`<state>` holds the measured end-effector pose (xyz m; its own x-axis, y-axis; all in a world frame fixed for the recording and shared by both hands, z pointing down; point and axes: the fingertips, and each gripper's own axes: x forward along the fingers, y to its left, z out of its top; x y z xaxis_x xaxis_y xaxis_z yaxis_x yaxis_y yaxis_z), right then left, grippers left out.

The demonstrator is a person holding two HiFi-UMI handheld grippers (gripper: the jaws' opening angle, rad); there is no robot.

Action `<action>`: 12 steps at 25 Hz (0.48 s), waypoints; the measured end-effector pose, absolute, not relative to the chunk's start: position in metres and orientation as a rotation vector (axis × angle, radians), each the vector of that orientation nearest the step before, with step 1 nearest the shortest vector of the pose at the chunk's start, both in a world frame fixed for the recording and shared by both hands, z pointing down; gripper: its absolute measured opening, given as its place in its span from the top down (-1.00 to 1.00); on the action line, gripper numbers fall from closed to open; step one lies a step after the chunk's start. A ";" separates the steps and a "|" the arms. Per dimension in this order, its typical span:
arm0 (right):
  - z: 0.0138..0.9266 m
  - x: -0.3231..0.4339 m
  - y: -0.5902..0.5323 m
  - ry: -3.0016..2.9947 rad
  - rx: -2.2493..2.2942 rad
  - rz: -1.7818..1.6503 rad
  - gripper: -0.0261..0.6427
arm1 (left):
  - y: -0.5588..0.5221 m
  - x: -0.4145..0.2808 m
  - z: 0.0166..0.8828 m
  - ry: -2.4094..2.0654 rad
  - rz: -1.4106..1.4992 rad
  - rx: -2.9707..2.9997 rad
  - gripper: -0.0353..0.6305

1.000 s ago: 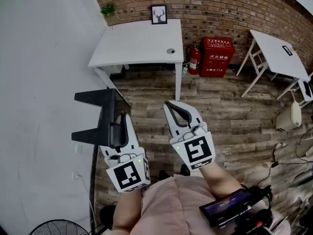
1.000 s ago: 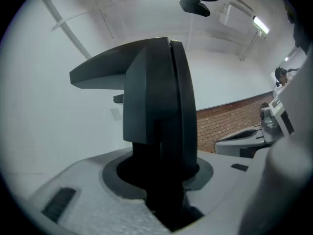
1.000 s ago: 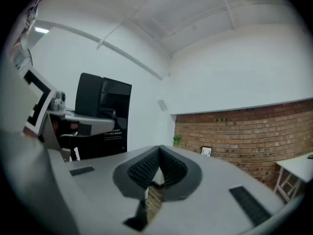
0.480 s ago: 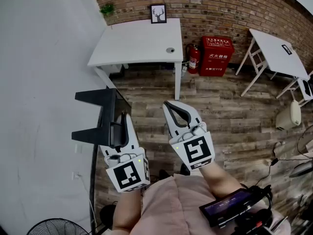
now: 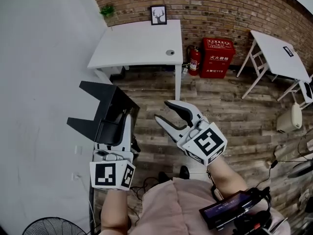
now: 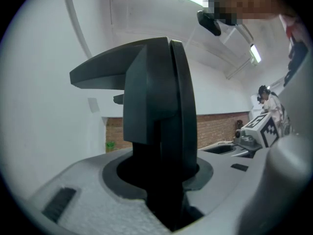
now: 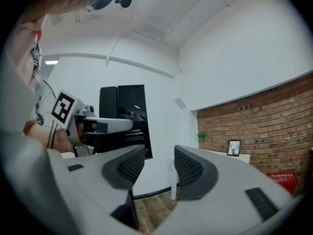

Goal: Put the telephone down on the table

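Squarely between left tongs [image 5: 122,125], telephone [image 5: 101,105]

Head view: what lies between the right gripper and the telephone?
Nothing but bare wooden floor, seen in the head view, separates the right gripper, jaws opening and empty, from the telephone.

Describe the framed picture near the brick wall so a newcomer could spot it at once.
Start at the brick wall across the top of the head view, then the white table against it. The framed picture stands at the table's back edge; unlike the green plant to its left, it is a black frame showing a deer's head.
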<state>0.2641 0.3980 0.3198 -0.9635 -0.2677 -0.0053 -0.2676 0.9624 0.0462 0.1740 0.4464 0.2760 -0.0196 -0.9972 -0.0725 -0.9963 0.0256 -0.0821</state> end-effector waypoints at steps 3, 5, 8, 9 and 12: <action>0.308 0.265 0.400 -3.152 0.196 -0.075 0.32 | 0.439 0.187 0.269 2.039 -0.025 -2.261 0.41; 0.305 0.266 0.399 -3.149 0.076 -0.101 0.30 | 0.434 0.196 0.265 1.953 -0.031 -2.352 0.41; 0.307 0.267 0.399 -3.116 -0.062 -0.164 0.20 | 0.430 0.211 0.262 1.827 -0.009 -2.489 0.41; 0.309 0.267 0.400 -3.099 -0.109 -0.178 0.17 | 0.429 0.216 0.262 1.785 -0.014 -2.530 0.41; 0.312 0.266 0.402 -3.071 -0.254 -0.167 0.06 | 0.423 0.229 0.261 1.650 -0.043 -2.652 0.41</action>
